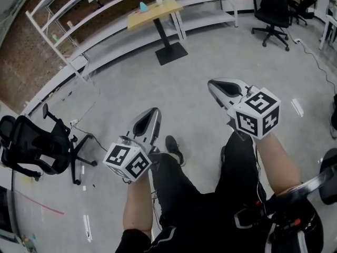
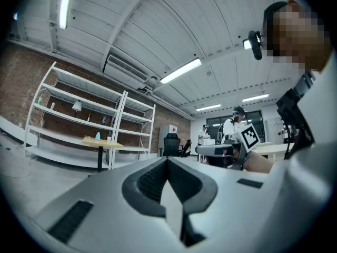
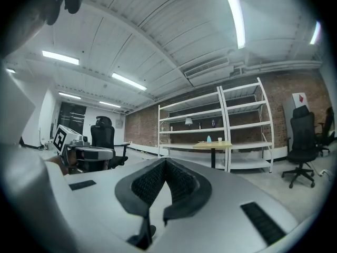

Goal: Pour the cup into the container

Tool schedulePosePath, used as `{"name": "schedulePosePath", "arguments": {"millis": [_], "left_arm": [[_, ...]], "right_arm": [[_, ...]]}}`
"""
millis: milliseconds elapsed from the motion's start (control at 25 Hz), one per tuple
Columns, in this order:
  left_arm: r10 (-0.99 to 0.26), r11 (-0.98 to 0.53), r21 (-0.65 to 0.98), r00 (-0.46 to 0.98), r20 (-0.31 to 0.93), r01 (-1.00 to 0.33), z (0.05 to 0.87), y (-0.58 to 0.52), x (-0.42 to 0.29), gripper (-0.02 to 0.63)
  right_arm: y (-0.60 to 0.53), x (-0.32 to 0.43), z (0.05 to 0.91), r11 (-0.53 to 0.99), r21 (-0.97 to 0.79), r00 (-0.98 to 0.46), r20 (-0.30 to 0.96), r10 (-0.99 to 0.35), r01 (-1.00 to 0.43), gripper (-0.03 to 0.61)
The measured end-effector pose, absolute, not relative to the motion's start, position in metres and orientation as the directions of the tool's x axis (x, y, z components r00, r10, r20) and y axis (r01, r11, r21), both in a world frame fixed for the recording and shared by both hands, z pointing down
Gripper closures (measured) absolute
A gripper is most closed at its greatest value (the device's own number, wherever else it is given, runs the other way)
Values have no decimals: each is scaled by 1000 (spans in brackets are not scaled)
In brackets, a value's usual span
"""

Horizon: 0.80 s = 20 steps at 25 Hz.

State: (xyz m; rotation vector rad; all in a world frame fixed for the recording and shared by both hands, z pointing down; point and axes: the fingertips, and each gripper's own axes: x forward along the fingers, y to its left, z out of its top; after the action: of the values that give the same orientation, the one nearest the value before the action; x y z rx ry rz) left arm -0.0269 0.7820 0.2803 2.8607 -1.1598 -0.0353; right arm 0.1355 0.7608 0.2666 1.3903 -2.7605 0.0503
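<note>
Shelving [image 3: 224, 104]: white open racks on the brick wall, just behind the table.
Table [image 1: 164, 8]: wooden top, black pedestal.
Right gripper [image 1: 212, 84]: well apart from the table, held level, jaws pressed together, nothing between.
Left gripper [image 1: 154, 114]: likewise level, jaws together, empty.
Teal vessel [image 1: 143, 6]: upright on the table; contents too small to tell.
White cup [image 1: 159, 1]: upright on the table near the teal vessel, not touching; contents unreadable.
</note>
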Motion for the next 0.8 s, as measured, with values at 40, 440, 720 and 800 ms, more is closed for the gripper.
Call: {"name": "schedulePosePath", "arguments": {"millis": [40, 440, 720, 800], "left_arm": [[-699, -714, 55, 716, -1, -698, 279, 791, -27, 614], [-690, -723, 36, 724, 11, -690, 279, 855, -18, 612], [-704, -709, 51, 710, 6, -704, 279, 866, -32, 614], [-705, -708, 46, 709, 7, -705, 277, 867, -33, 612]], "right_arm": [[770, 138, 266, 590, -5, -589, 59, -806, -808, 575], [838, 151, 265, 558, 7, -557, 52, -829, -830, 577], [848, 137, 262, 572, 22, -570, 54, -820, -820, 577], [850, 133, 262, 576, 22, -574, 58, -817, -817, 577]]}}
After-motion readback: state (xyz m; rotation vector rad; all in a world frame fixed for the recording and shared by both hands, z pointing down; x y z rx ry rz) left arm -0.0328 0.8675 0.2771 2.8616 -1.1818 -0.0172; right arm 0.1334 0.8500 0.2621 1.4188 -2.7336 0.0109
